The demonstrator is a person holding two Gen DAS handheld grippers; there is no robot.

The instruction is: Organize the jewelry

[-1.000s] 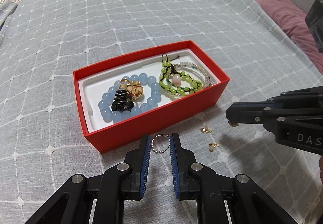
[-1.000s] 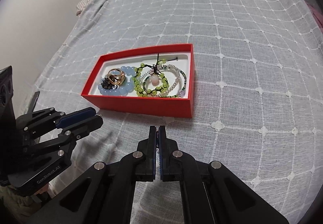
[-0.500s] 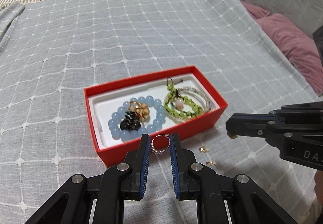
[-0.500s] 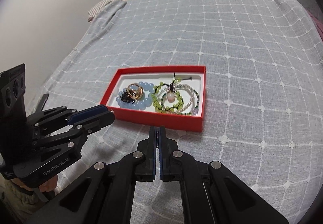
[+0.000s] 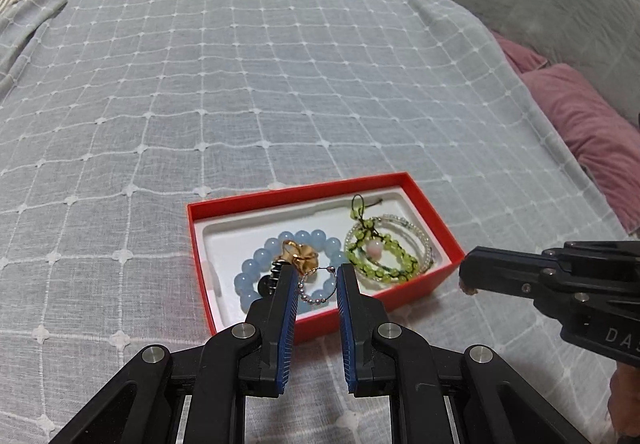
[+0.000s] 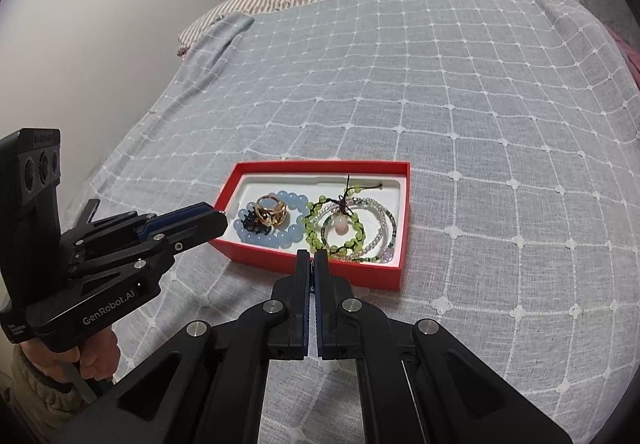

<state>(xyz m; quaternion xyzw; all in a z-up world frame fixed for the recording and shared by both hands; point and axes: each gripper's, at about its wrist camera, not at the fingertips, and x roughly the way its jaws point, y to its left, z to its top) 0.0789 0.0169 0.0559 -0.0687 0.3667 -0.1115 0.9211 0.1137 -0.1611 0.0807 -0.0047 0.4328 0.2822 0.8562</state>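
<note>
On the bed's grey checked cover [image 5: 280,91] sits a red box [image 5: 256,199] with a white liner. At its left lies a blue bead bracelet [image 5: 260,260] ringing a gold ring [image 6: 271,209] and a black piece [image 6: 251,224]; to the right, green and clear bead bracelets [image 5: 384,252]. The left gripper [image 5: 318,284] hangs over the box's near edge, jaws pinching a small beaded ring [image 5: 314,286]. Further right, the right gripper [image 6: 311,258] has its jaws pressed together on a tiny gold-coloured piece [image 5: 467,288], too small to identify.
</note>
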